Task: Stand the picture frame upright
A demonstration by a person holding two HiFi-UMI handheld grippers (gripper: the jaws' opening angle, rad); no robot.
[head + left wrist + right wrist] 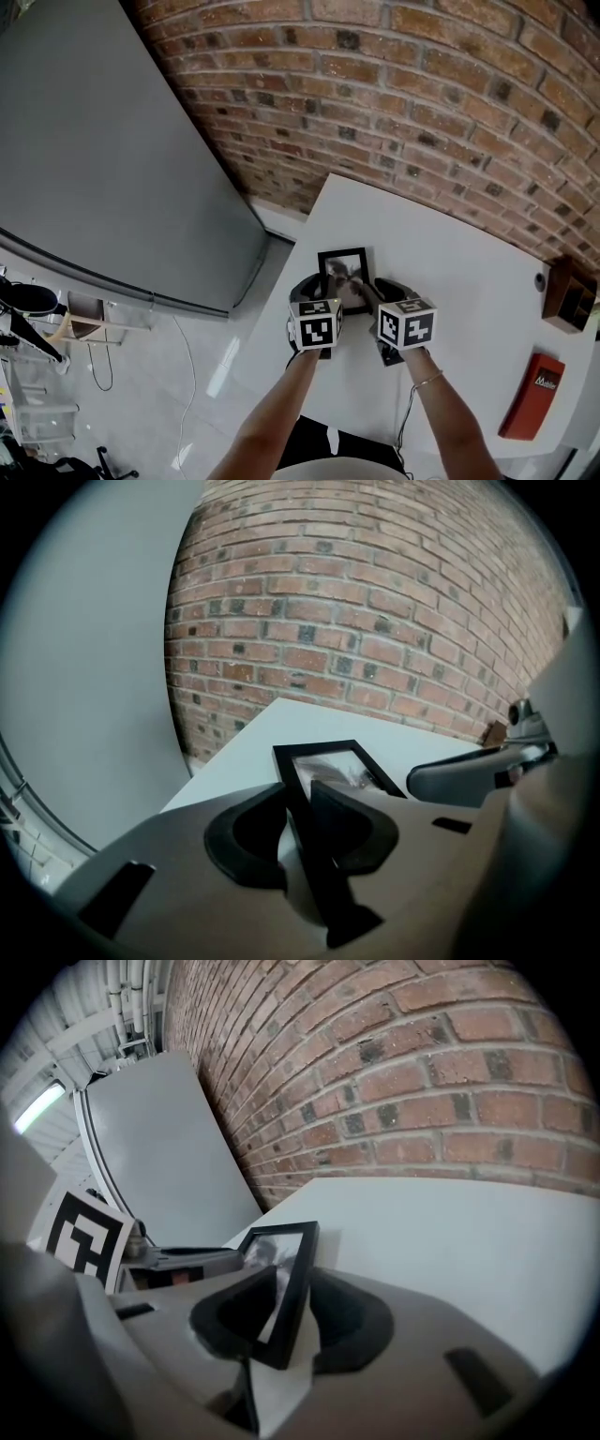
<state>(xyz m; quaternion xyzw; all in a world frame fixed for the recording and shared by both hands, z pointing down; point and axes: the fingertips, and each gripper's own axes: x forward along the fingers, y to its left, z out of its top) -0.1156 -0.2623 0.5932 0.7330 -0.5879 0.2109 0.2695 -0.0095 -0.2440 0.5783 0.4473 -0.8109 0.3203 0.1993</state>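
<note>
**A:** Left gripper (298,803): pads closed on the left side rail of the picture frame (330,758). Right gripper (292,1288): clamped on the right rail. The frame sits between them over the white table (450,272), near its left edge, glass tilted up. Can't tell if the bottom rail touches the top.

**B:** How will it handle?

**A:** Likely light and stiff. Thin black rails, glazed front, so fragile and probably slick under hard pads. Grip the rails only, at matching height, never on the glass.

**B:** Room to move?

**A:** Table drop-off just beside the left gripper. Brick wall (422,103) lies past the far edge. Open top to the right; the wooden holder (568,296) and red book (532,397) are well apart. Better to set it inboard.
</note>
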